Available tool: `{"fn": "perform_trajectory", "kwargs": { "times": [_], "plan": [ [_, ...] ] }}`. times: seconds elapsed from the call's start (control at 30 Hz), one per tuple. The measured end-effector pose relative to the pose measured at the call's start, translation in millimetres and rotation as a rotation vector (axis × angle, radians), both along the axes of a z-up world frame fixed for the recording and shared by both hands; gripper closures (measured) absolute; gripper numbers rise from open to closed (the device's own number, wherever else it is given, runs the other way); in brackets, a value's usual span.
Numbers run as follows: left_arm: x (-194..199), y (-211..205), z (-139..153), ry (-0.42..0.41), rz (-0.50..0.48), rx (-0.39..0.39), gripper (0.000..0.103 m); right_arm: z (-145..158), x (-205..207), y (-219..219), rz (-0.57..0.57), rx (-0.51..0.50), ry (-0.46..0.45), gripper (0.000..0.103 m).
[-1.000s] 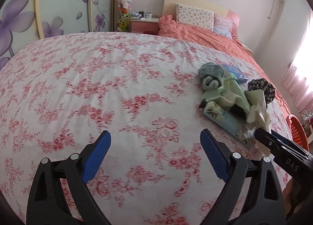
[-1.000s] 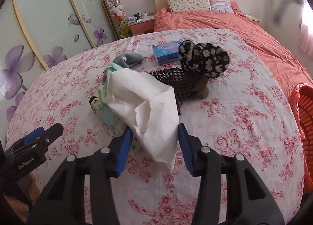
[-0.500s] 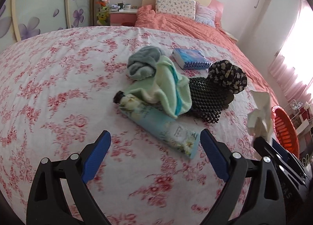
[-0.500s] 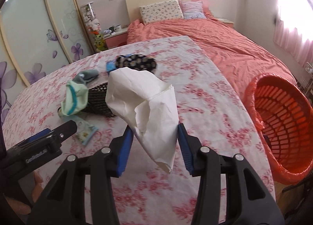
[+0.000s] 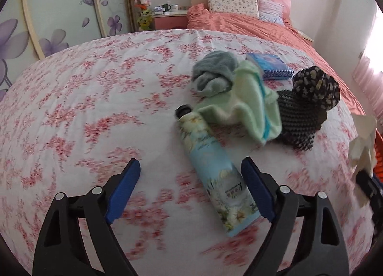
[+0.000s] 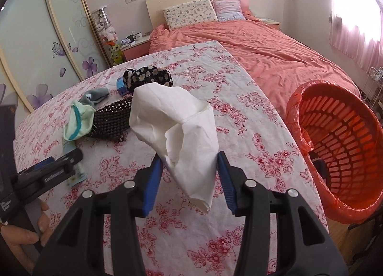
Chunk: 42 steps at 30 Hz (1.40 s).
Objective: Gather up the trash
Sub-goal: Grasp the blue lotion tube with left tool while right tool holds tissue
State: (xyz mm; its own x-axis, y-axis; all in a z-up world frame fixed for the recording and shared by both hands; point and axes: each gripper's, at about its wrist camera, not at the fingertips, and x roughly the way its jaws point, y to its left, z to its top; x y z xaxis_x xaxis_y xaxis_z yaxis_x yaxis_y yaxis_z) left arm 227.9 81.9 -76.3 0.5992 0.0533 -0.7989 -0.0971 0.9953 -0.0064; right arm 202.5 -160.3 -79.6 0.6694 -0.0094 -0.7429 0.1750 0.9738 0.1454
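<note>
Tissue carried beside the basket
Right hand-held gripper pinches white tissue near orange basket; left hand-held gripper, closing, straddles tube untouched.

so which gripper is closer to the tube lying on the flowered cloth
Left. The left gripper, jaws closing, has the tube lying between its fingers, untouched. The right gripper is off to the side near the orange basket, clamping white paper.

Left gripper: jaws were closing, pads clear of the tube lying between them.
Tube: floral lotion tube lay on the floral sheet, black cap away from the camera.
Pile: mint cloth touched the cap end; grey sock behind; black mesh item beside.
Right edge: crumpled white tissue.
</note>
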Motion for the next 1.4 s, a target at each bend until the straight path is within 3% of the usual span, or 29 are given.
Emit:
{"fn": "perform_trajectory", "kwargs": {
  "times": [0.1, 0.3, 0.6, 0.67, 0.73, 0.93, 1.27, 1.4],
  "plan": [
    [-5, 22, 0, 0.002, 0.001, 0.015, 0.022, 0, 0, 2, 0.001, -0.002, 0.001, 0.057],
    [4, 34, 7, -0.026, -0.037, -0.064, 0.028, -3, 3, 2, 0.005, 0.003, 0.009, 0.057],
    [29, 13, 5, -0.036, -0.079, -0.025, 0.055, -7, 11, 4, 0.009, 0.014, 0.023, 0.057],
    [32, 14, 5, -0.038, -0.073, -0.015, 0.069, -6, 13, 6, 0.008, 0.012, 0.025, 0.057],
    [30, 18, 6, -0.036, -0.079, -0.02, 0.075, -6, 14, 6, 0.01, 0.01, 0.023, 0.057],
    [15, 38, 5, -0.043, -0.088, -0.032, 0.075, -6, 13, 6, 0.009, 0.012, 0.022, 0.057],
    [10, 33, 4, -0.041, -0.088, -0.022, 0.067, -11, 13, 1, 0.001, 0.013, 0.038, 0.058],
    [7, 34, 4, -0.043, -0.087, -0.029, 0.071, -14, 14, 1, 0.004, 0.011, 0.047, 0.067]
  ]
}}
